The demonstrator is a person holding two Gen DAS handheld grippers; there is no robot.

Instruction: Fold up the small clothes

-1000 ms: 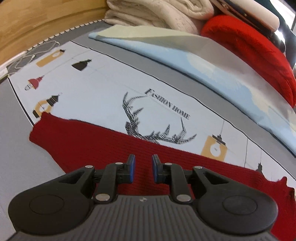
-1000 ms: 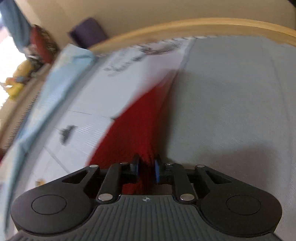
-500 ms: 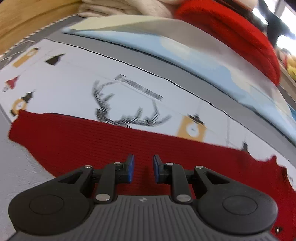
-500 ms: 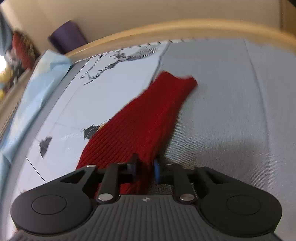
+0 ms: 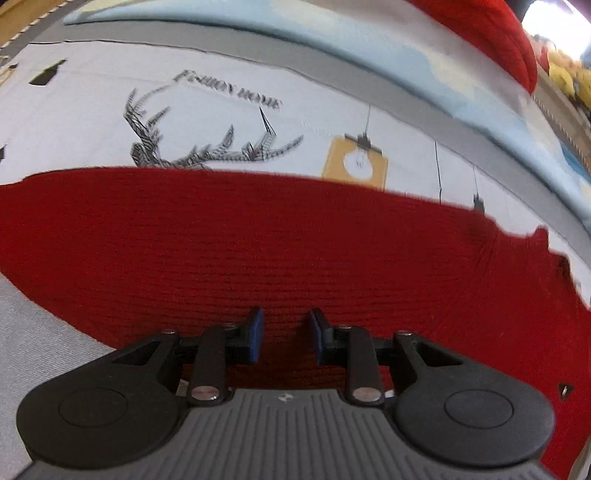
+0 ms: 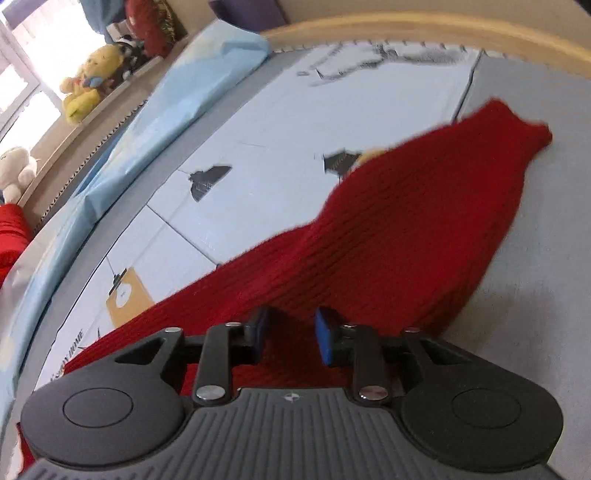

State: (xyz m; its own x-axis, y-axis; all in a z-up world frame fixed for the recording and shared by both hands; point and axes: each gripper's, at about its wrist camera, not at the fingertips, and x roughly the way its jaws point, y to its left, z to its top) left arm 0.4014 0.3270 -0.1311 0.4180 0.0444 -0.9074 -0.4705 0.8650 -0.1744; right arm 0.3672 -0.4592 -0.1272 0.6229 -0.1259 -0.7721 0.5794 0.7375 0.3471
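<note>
A dark red knit garment (image 5: 295,236) lies spread across the printed sheet and fills the middle of the left wrist view. My left gripper (image 5: 284,334) hovers close over its near part, pointing steeply down. Its jaws are opening, and the blue pads (image 5: 255,332) stand apart with nothing pinched between them. In the right wrist view the same red garment (image 6: 406,221) runs away to a narrow end (image 6: 517,133) at the upper right. My right gripper (image 6: 291,336) is over its near edge with its pads apart. The cloth lies loose below them.
The sheet (image 5: 207,110) is white with deer antlers and lamp prints, bordered in grey (image 6: 535,277). A light blue folded cloth (image 5: 369,48) and a bright red knit pile (image 5: 491,33) lie beyond. A wooden rim (image 6: 406,26) bounds the far side, and plush toys (image 6: 88,81) sit on a ledge.
My left gripper has sunk closer to the red garment and its jaws have widened. My right gripper, shut on the red cloth before, has let it go, and the cloth now lies flat.
</note>
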